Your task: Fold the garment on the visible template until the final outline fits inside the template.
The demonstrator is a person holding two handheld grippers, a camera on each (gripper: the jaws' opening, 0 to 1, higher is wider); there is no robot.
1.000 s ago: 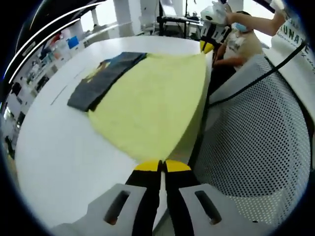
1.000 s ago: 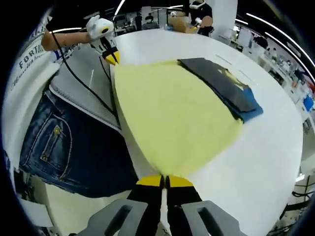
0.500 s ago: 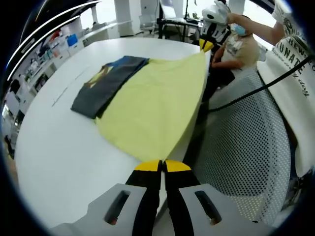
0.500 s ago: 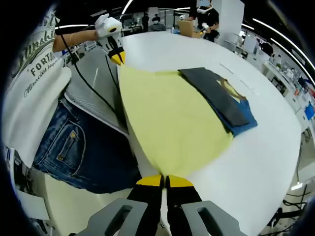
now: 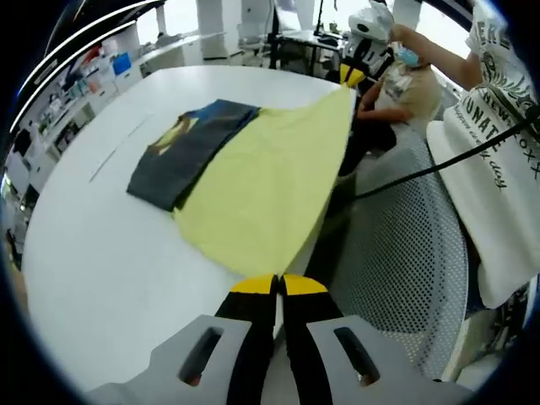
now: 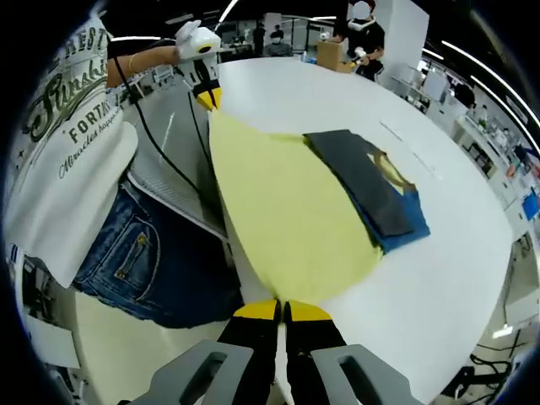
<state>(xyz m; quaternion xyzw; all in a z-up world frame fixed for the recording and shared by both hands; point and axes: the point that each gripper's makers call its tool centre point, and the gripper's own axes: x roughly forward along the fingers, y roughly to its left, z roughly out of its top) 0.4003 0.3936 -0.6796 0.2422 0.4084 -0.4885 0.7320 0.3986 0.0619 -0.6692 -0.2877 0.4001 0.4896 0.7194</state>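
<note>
Left gripper view: the left gripper (image 5: pixel 278 285) is pinched tight on a corner of the yellow cloth (image 5: pixel 261 186), off the table (image 5: pixel 101 253) edge. The cloth now looks farther away.

Right gripper view: the right gripper (image 6: pixel 283 310) is pinched on the other corner; the cloth reaches the dark garment (image 6: pixel 371 186), lifted higher than before.

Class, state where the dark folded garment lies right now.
The dark garment lies flat on the white table, along the far edge of the yellow cloth. In the right gripper view it sits right of centre.
</note>
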